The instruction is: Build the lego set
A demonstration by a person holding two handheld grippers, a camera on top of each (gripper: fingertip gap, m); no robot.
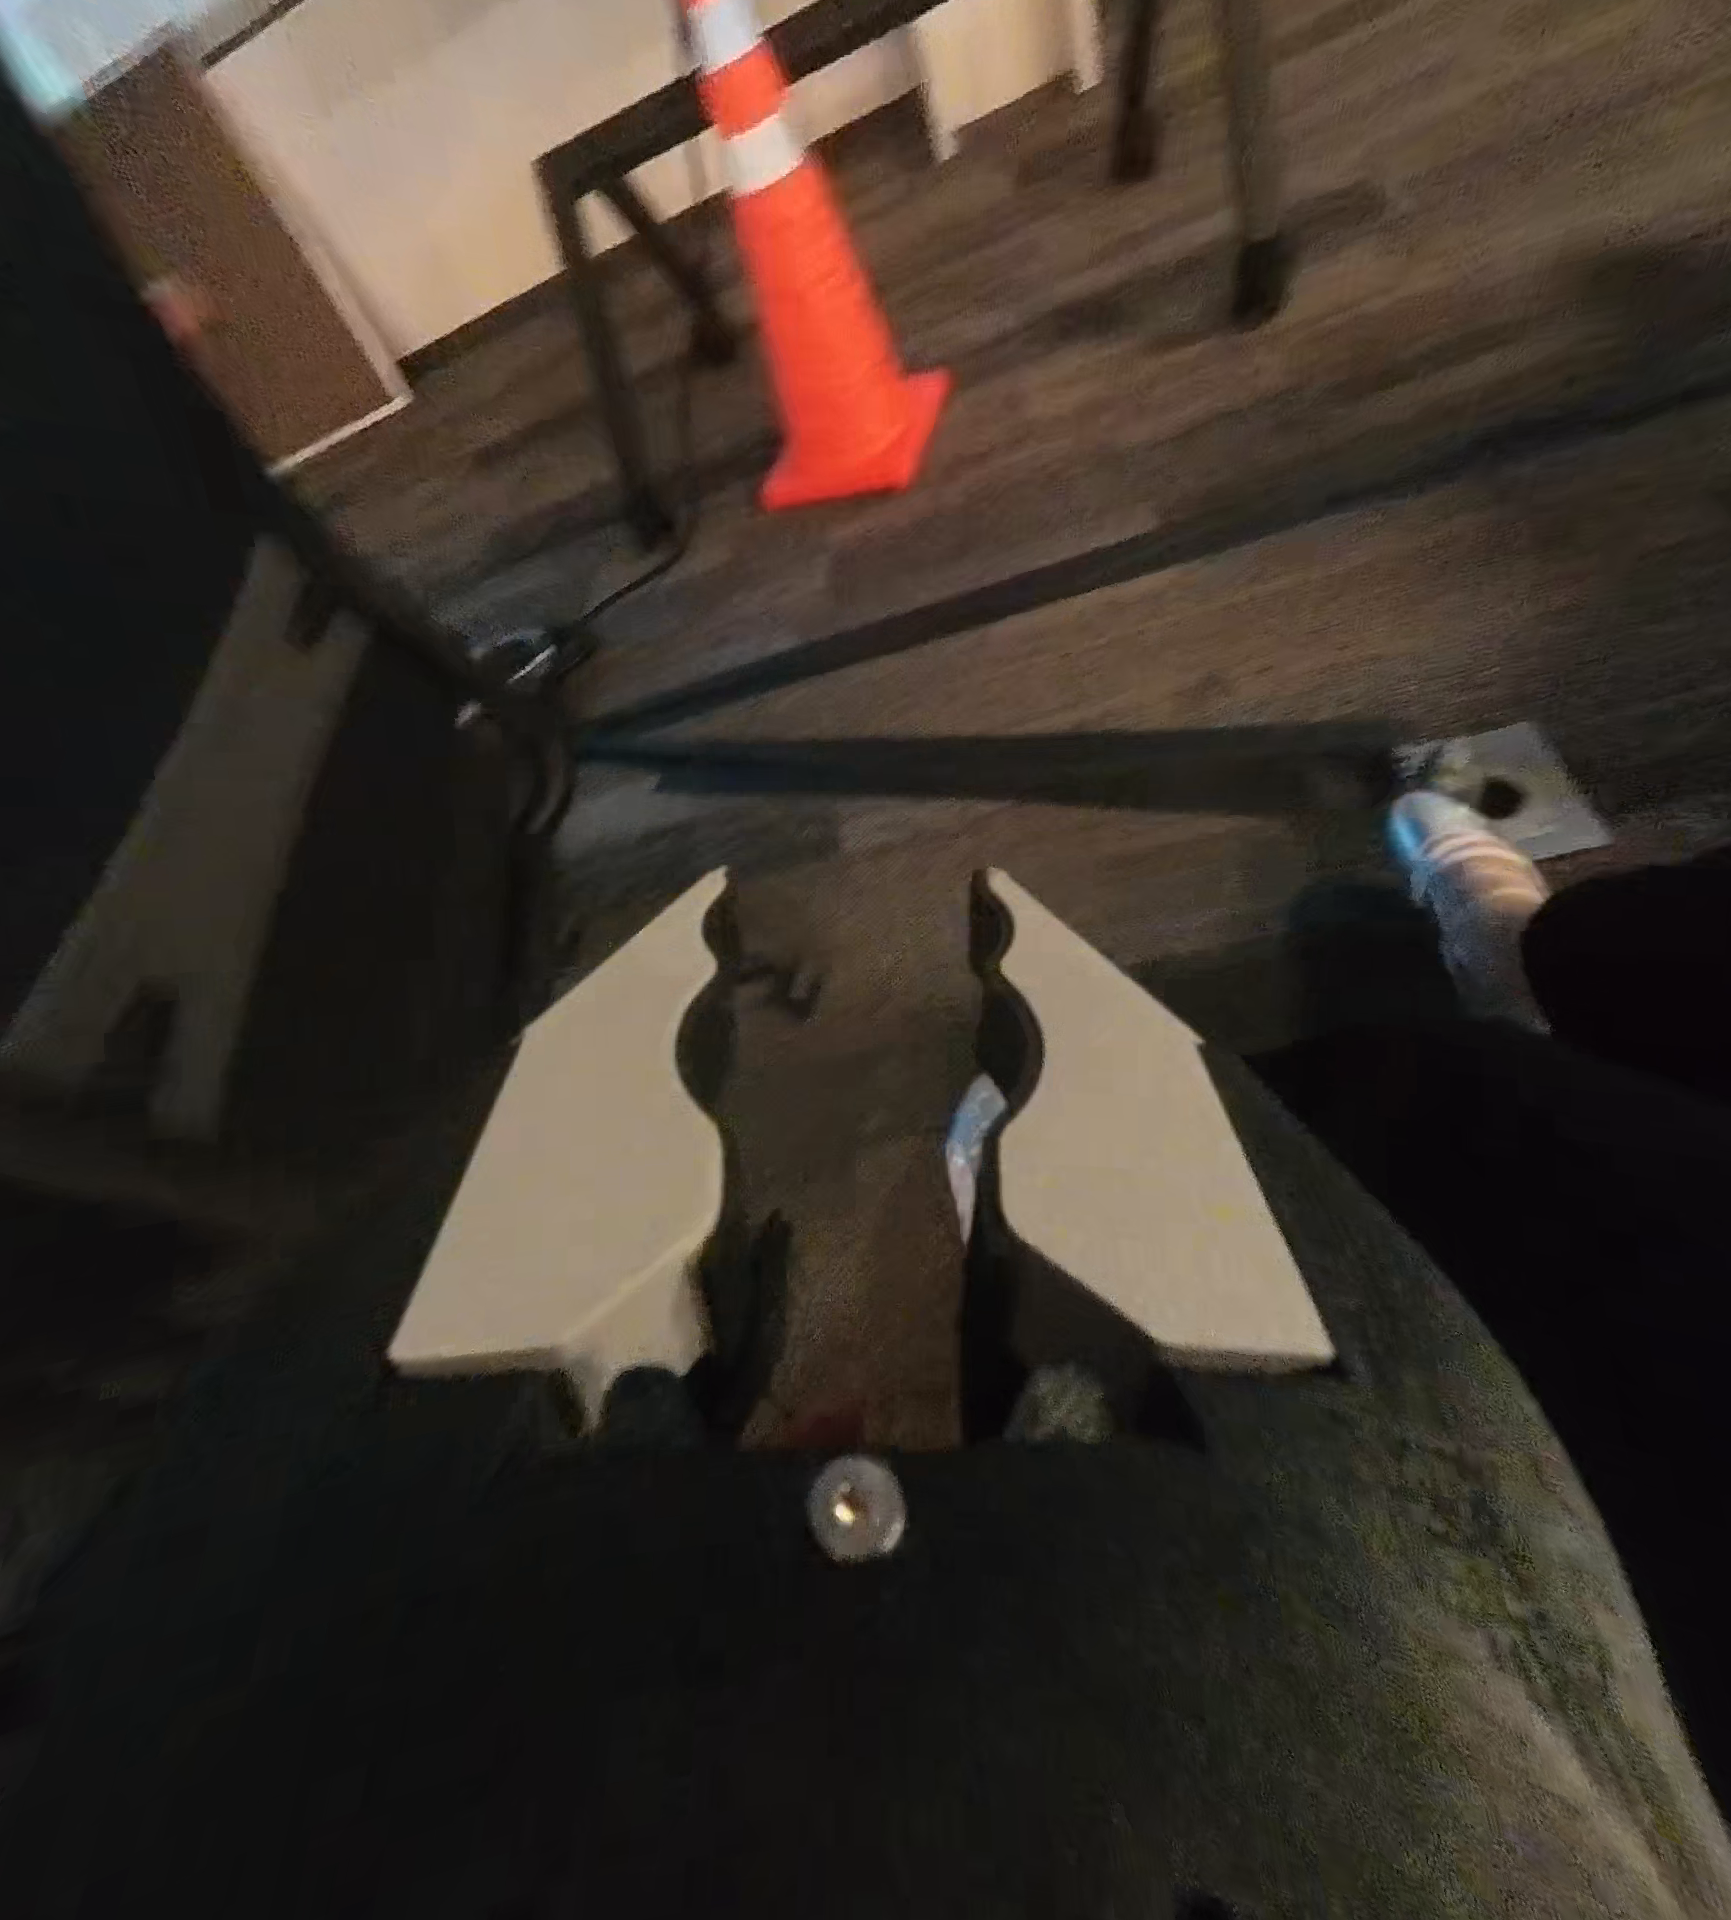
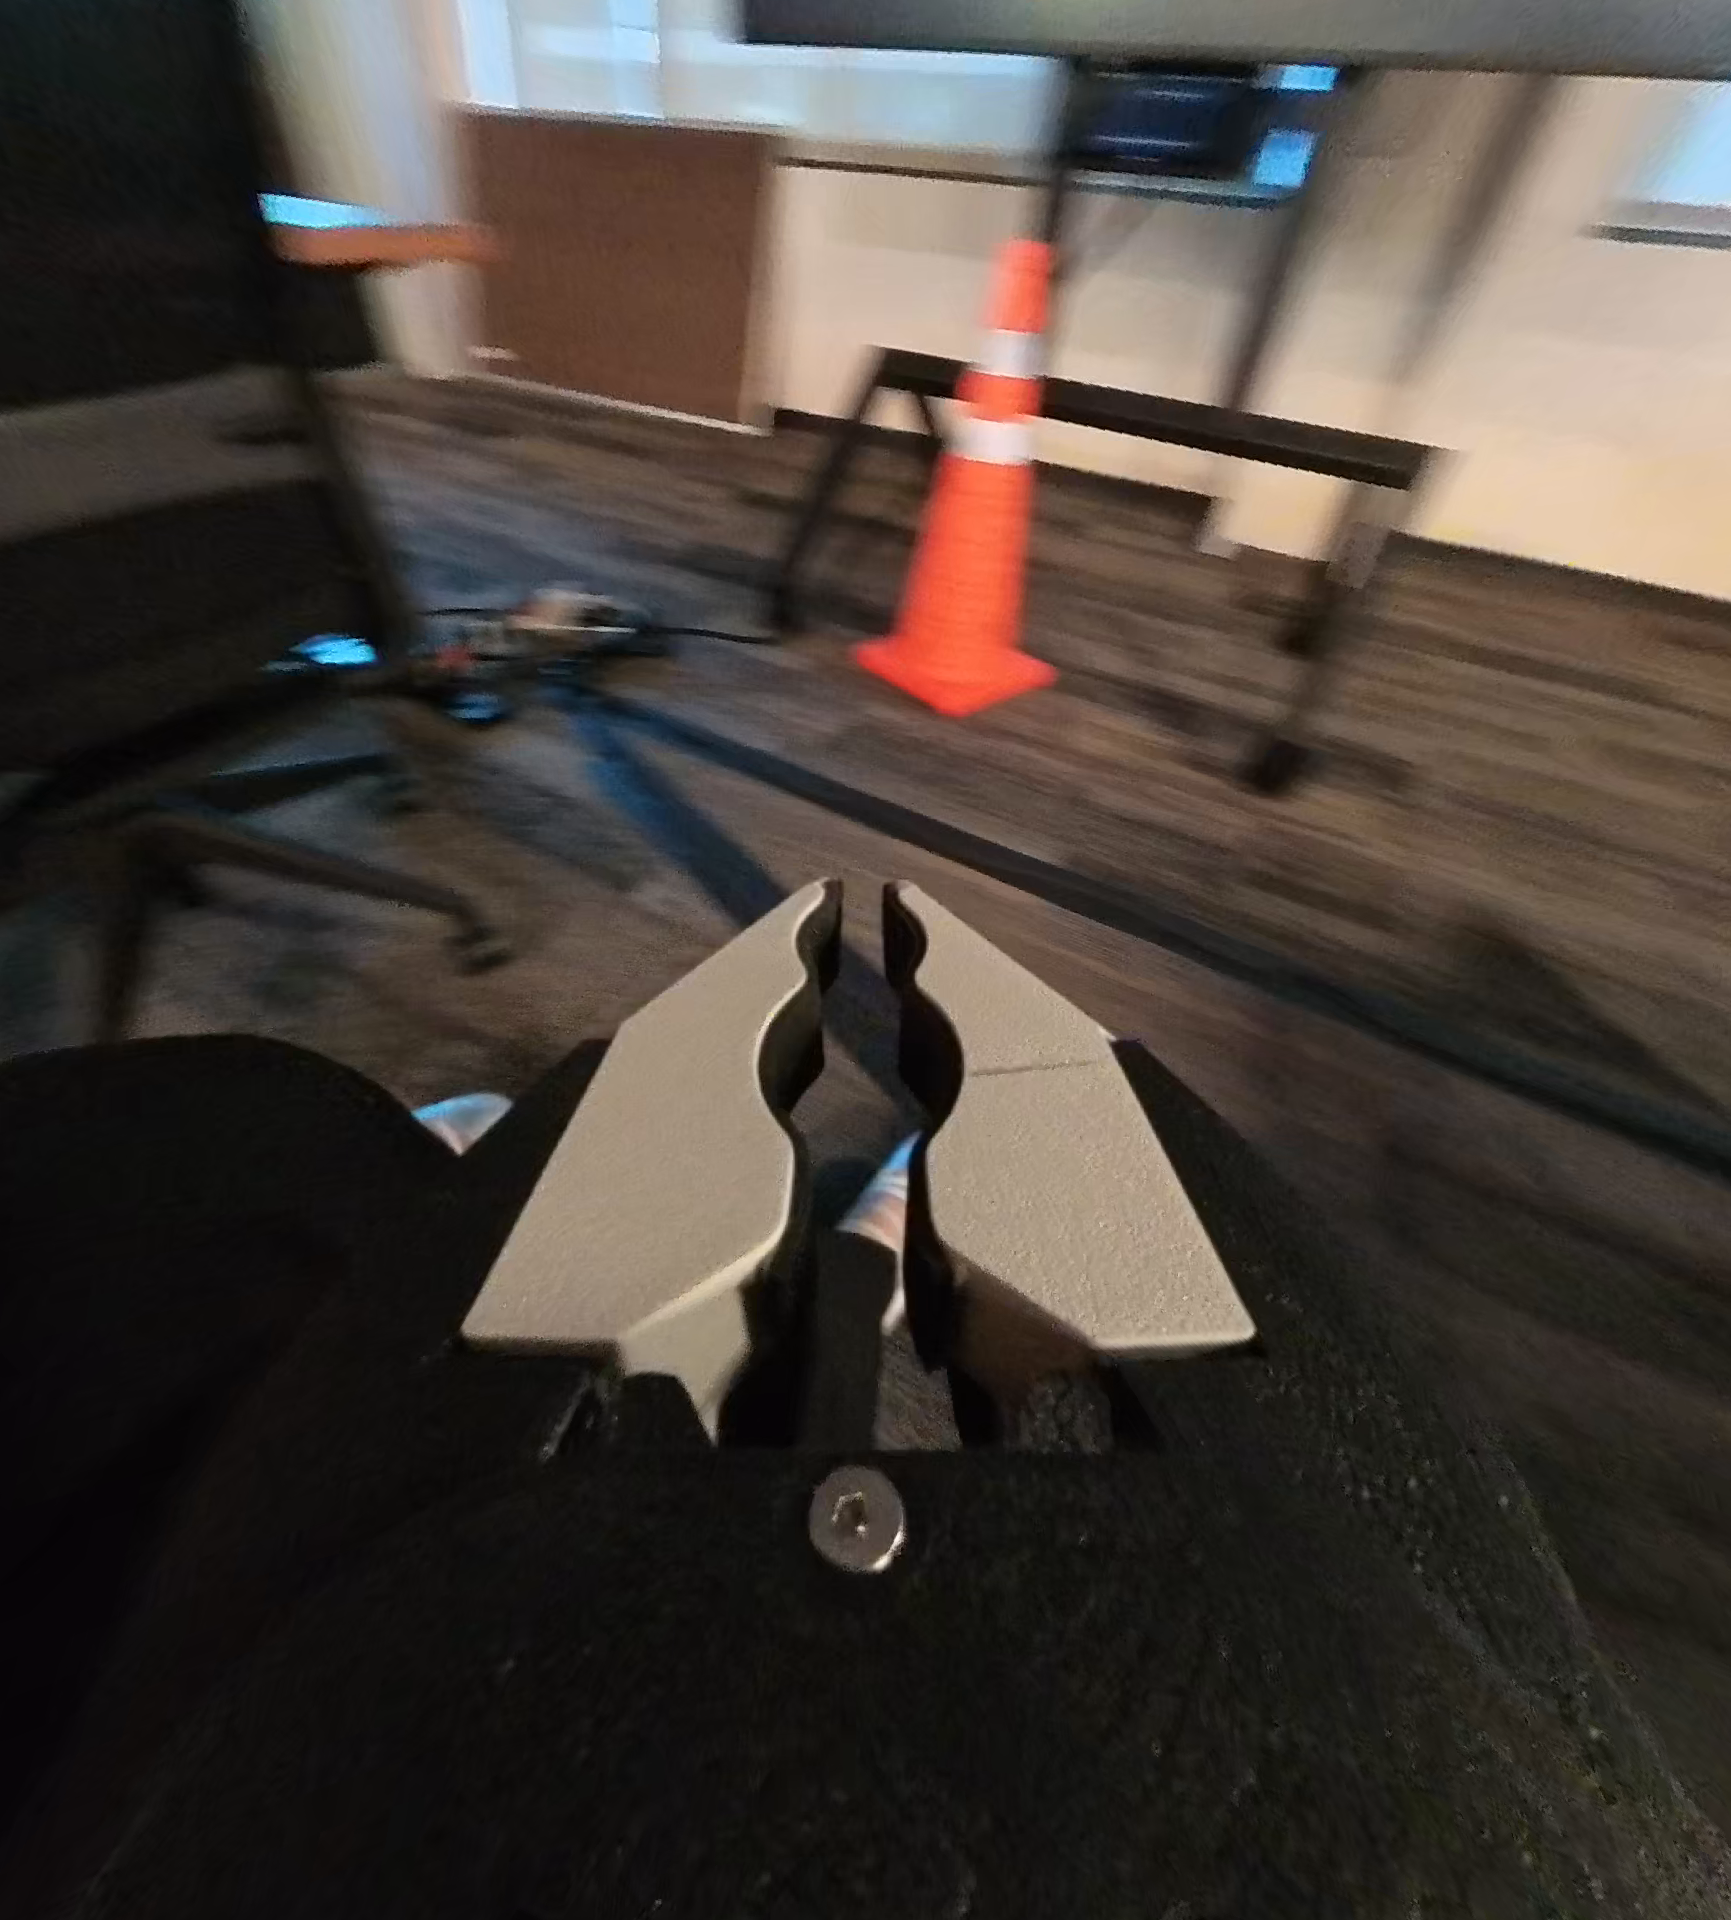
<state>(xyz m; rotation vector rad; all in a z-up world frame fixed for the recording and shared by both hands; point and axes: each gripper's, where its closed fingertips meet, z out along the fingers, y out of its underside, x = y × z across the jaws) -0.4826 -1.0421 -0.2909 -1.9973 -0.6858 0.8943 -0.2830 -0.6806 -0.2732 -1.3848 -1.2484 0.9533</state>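
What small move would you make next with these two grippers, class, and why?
Probably hold both still first. Both views are smeared with motion blur. The left gripper is open over bare floor, the right gripper is nearly closed on nothing, and the nearest object, an orange cone, stands well ahead.

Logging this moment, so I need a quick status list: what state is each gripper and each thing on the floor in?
Left gripper: jaws apart, nothing between them.
Right gripper: jaws nearly closed, slim gap, nothing held.
Traffic cone: upright on the floor.
Cable strip: lying flat.
Shoe: on the floor.
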